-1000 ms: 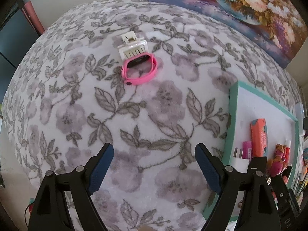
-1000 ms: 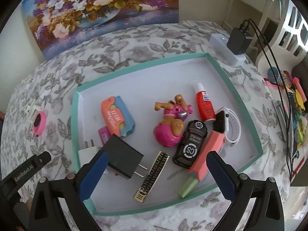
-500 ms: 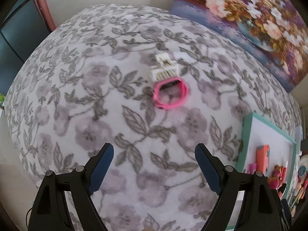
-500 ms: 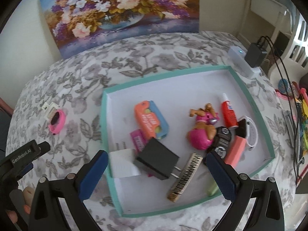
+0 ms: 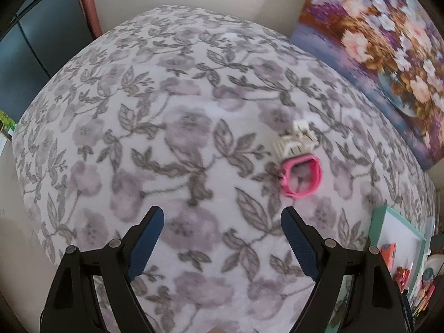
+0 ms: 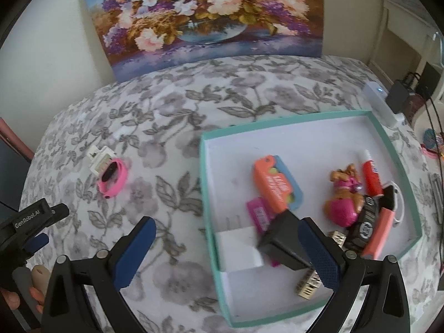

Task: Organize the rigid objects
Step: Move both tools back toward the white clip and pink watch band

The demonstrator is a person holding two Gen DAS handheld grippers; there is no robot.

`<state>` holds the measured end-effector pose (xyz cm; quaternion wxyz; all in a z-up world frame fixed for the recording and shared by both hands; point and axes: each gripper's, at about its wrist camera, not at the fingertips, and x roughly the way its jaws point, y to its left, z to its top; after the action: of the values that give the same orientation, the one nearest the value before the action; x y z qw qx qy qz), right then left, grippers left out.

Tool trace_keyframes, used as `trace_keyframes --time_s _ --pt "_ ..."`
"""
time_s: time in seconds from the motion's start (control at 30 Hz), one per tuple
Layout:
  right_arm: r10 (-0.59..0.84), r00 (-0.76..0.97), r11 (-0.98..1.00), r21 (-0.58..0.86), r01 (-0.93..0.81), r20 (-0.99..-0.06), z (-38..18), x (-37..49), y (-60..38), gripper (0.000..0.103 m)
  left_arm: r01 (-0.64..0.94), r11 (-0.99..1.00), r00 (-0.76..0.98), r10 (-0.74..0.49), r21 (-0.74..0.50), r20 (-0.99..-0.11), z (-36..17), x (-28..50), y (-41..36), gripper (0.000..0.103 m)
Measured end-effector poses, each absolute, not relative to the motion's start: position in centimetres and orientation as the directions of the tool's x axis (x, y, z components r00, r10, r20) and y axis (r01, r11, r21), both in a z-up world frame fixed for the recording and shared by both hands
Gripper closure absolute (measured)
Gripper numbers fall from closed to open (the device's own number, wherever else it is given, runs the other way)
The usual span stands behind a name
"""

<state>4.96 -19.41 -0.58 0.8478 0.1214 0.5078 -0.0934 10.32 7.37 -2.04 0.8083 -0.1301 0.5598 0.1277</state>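
Note:
A pink watch band [image 5: 302,177] [image 6: 113,178] lies on the floral blanket, touching a small white plastic clip [image 5: 294,141] [image 6: 97,159] just beyond it. My left gripper [image 5: 222,247] hangs open over bare blanket, with the band ahead and to its right. My right gripper [image 6: 226,252] is open too, straddling the near left corner of the teal-rimmed box [image 6: 213,252]. Inside the box lie a black charger [image 6: 280,241], a white charger [image 6: 240,247], an orange case [image 6: 270,184], a pink dog toy [image 6: 342,199], a red tube [image 6: 371,174] and several more items.
A flower painting [image 6: 211,14] leans against the back wall. A white power strip [image 6: 381,105] with a black adapter sits past the box's far right corner. The blanket's edge drops off at the left. A hand holds the left gripper's handle [image 6: 25,222] at the lower left.
Both grippers have drifted left over the blanket. The band and clip have slid right in the left wrist view, and the box has slid right in the right wrist view. Both stay open.

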Motion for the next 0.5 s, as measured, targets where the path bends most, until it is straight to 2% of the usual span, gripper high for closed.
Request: trace_keyframes --time_s 0.5 --pt "0.012 0.464 0.973 0.117 0.197 -0.886 -1.7 10.9 -14.6 0.0 -0.405 0.91 0.315 0.047 -0.09 -0.948 -3.1 14.9 9.1 0.016"
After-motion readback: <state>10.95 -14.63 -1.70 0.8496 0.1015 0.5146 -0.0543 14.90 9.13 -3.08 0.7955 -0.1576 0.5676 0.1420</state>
